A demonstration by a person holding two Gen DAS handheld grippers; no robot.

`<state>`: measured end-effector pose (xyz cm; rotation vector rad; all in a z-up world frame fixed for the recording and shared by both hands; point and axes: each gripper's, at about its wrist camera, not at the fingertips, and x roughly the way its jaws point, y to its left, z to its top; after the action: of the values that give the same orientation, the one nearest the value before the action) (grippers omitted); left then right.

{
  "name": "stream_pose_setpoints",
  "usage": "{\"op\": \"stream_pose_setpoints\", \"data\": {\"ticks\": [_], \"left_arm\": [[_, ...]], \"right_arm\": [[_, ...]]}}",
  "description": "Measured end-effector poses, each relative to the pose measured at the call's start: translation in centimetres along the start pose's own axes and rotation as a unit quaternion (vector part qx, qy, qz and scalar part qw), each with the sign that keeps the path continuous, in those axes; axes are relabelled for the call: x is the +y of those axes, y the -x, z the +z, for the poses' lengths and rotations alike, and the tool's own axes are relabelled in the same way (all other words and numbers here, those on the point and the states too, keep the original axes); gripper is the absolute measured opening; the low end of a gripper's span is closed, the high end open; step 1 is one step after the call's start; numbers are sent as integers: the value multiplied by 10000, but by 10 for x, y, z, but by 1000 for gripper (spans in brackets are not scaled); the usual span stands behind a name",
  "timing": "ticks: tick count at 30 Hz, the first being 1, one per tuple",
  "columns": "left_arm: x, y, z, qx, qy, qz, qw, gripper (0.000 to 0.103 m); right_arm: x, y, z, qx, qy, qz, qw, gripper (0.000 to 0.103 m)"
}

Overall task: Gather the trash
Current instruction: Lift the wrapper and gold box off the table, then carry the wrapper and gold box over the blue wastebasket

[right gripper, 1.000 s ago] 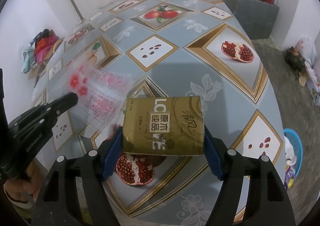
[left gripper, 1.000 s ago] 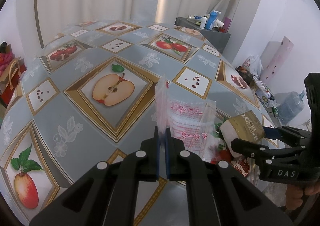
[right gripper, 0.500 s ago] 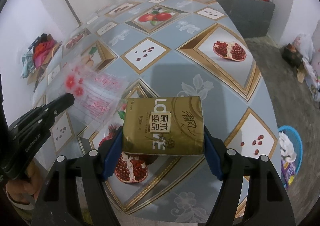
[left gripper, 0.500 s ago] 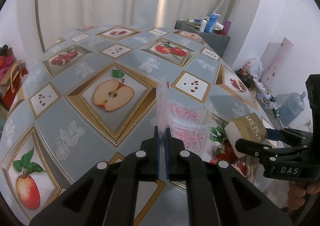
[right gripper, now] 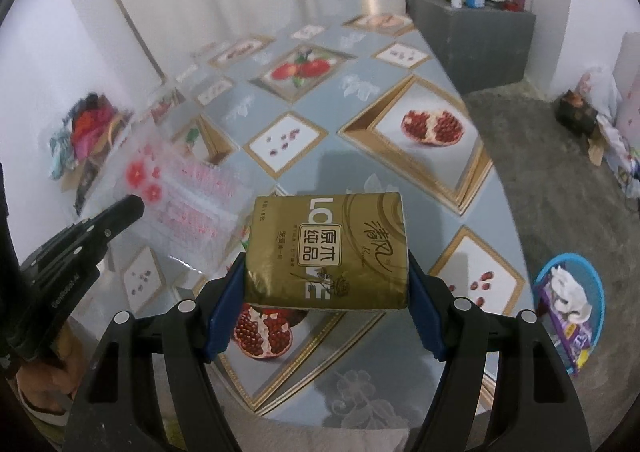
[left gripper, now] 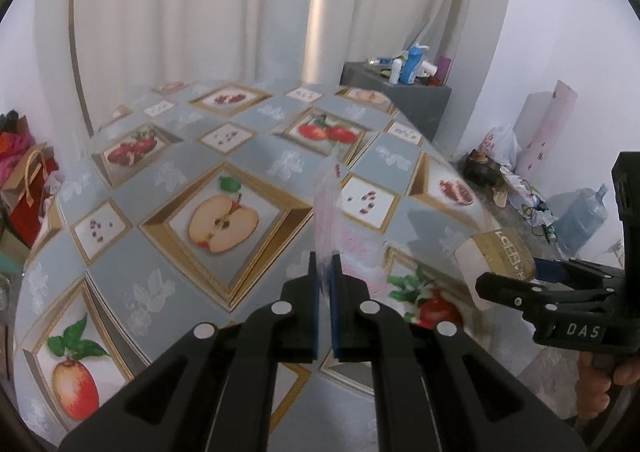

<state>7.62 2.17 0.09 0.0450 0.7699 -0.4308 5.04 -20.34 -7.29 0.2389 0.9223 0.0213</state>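
My left gripper (left gripper: pixel 325 272) is shut on a clear plastic bag with red print (left gripper: pixel 330 207), held up above the table; the bag also shows in the right wrist view (right gripper: pixel 188 195), next to the left gripper (right gripper: pixel 132 207). My right gripper (right gripper: pixel 326 260) is shut on a gold tissue pack (right gripper: pixel 326 250), held level above the table's near right part. In the left wrist view the pack (left gripper: pixel 496 256) and the right gripper (left gripper: pixel 508 276) sit at the right, just right of the bag.
The table (left gripper: pixel 132 248) has a grey cloth with fruit pictures. A blue basin with trash (right gripper: pixel 570 288) stands on the floor at the right. A dark cabinet with bottles (right gripper: pixel 468 31) is at the back. Bags (left gripper: pixel 28 179) stand at the left.
Both grippers have risen and tipped up with their loads, so more of the curtain and room shows. The bag now stands edge-on in the left wrist view.
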Motion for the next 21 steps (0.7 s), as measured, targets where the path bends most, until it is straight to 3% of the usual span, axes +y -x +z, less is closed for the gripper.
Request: {"op": "stream_pose_setpoints", "data": {"ticks": [8, 13, 16, 21], "left_arm": [[-42, 27, 31, -479, -549, -368, 9967, 4], [-86, 30, 51, -549, -912, -841, 9908, 4], [-120, 26, 61, -478, -1088, -1218, 9854, 4], [-186, 2, 69, -21, -1389, -1900, 9719, 4]], "right_arm": [[-45, 53, -13, -647, -677, -45, 9956, 69], [-104, 88, -35, -1049, -1440, -236, 9837, 69], [-150, 112, -55, -1296, -1958, -506, 9707, 69], [-229, 144, -96, -1587, -2965, -1046, 9359, 69]]}}
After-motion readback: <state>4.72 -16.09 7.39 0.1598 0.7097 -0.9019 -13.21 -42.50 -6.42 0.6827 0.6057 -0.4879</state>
